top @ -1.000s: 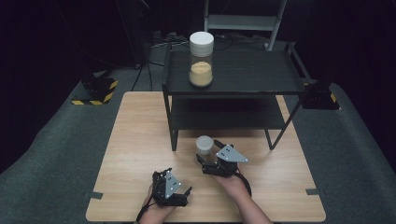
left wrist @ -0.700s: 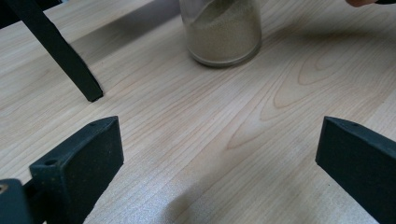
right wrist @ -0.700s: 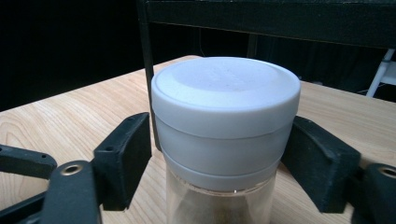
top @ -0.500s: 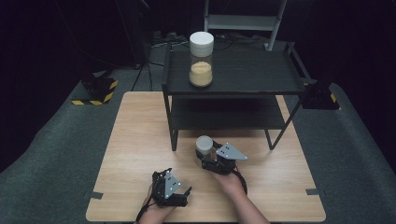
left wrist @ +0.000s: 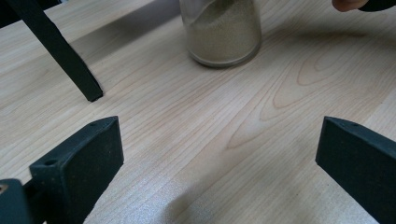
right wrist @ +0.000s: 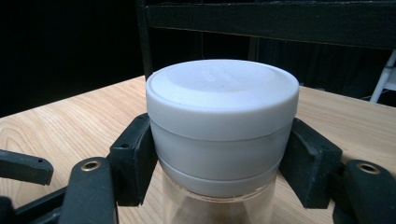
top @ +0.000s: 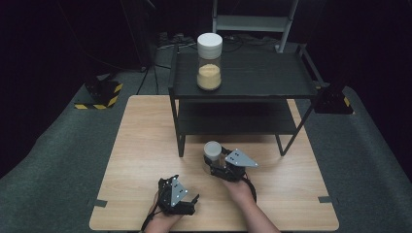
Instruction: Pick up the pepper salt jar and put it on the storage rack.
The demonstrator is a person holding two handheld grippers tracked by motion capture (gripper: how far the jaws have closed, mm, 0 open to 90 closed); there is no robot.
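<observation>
Jar (top: 213, 154) upright on table (top: 145, 145), just in front of rack (top: 243, 77); tan powder inside, white lid (right wrist: 222, 93) on top. Right gripper (top: 218, 162) jaws clamped on lid from both sides, having just closed in. Left gripper (top: 187, 204) near table's front edge, jaws wide apart, nothing between. Second jar (top: 209, 68) on rack top.

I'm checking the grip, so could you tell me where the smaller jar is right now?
In the high view the smaller jar stands on the table just in front of the black shelf, clamped at its lid by the right gripper.
</observation>
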